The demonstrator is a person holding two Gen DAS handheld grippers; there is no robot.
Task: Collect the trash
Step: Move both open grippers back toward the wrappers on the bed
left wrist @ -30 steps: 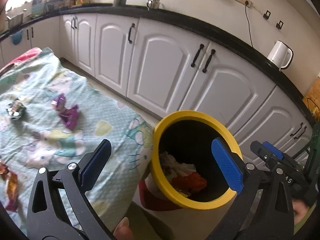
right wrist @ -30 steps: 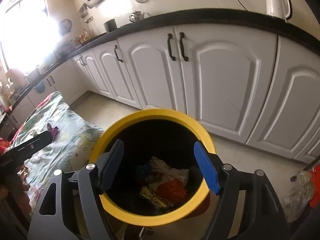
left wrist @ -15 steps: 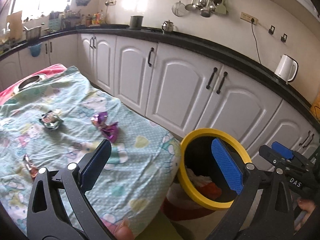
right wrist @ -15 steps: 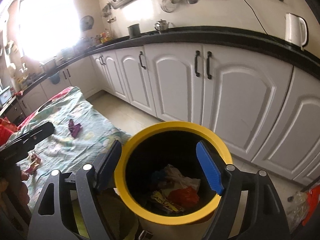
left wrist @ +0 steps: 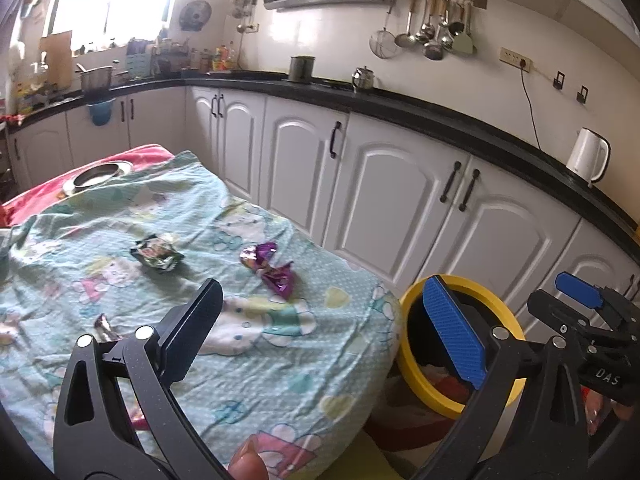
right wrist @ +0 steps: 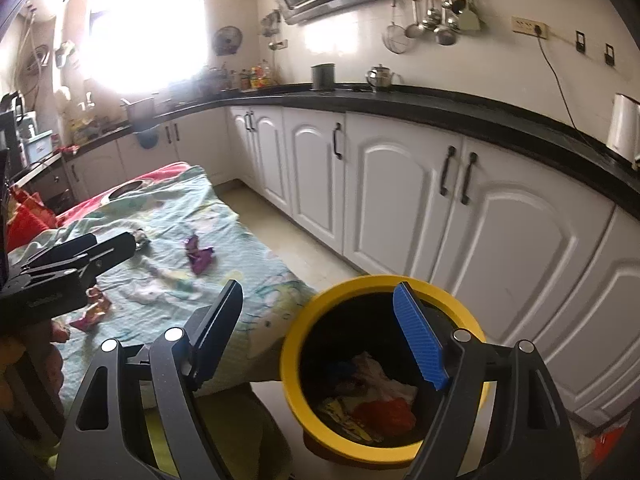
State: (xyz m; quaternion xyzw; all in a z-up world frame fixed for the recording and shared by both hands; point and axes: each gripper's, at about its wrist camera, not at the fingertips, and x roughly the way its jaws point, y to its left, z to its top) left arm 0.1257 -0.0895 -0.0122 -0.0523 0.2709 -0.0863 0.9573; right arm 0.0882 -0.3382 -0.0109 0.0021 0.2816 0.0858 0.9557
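A bed spread with a pale green cartoon-print sheet (left wrist: 256,360) lies along white kitchen cabinets (left wrist: 400,208); just beside its corner stands a yellow-rimmed black bin (right wrist: 384,376) holding crumpled trash. On the sheet lie a crumpled purple foil wrapper (left wrist: 276,272) and a green snack packet (left wrist: 156,252), apart; the left gripper (left wrist: 324,332) and right gripper (right wrist: 324,340) both stand released, empty.

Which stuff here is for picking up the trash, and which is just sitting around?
For the job:
purple wrapper
green wrapper
orange wrapper
yellow bin

Just sitting around:
kettle
teapot
hanging ladles
metal bowl
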